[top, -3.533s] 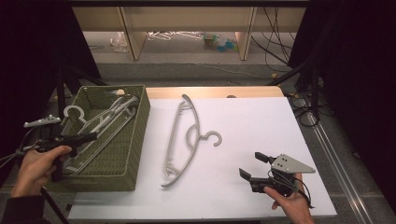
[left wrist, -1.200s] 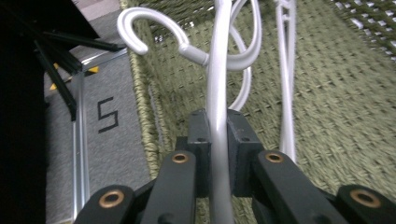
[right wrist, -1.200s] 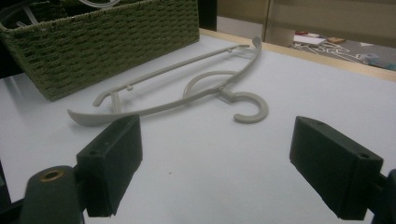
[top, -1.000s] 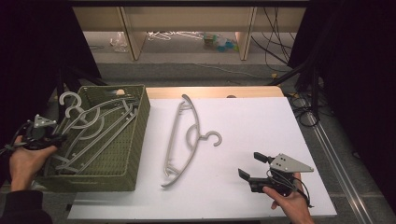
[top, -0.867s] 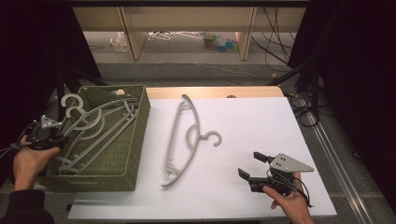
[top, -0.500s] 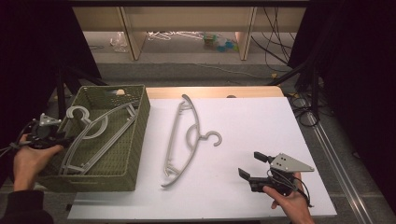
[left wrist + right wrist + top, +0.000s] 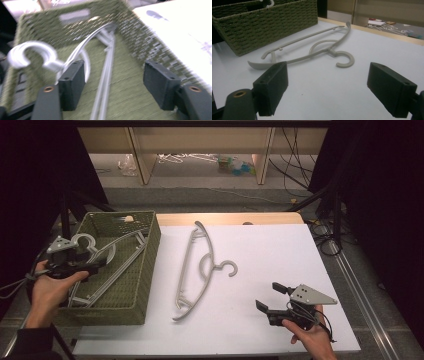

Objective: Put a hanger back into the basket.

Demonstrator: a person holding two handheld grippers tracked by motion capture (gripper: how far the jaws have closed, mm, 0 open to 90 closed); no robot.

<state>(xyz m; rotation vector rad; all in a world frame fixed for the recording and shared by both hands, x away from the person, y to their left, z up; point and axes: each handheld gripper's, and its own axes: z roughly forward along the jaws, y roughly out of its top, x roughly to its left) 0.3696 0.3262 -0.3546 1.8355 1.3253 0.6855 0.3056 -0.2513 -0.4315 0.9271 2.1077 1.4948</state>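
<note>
At the lower right of the high view, nearest the person, the right tool [image 7: 270,299] hovers over the white bench [image 7: 280,250] with its jaws wide apart on nothing, just as in the earlier frames. At the left edge, the left tool [image 7: 95,265] has changed: its jaws have just been opening and now stand apart — a pale grey plastic hanger [image 7: 82,52] it carried lies released inside the olive-green woven basket [image 7: 145,270], hook curling by the left jaw, no pad pressing on it. That drop looks done, I judge. Further up the bench, mid-frame, a second grey plastic hanger [image 7: 200,265] — smooth, bowed, open-hooked — lies flat beside the coarse basket wall, likely next.
</note>
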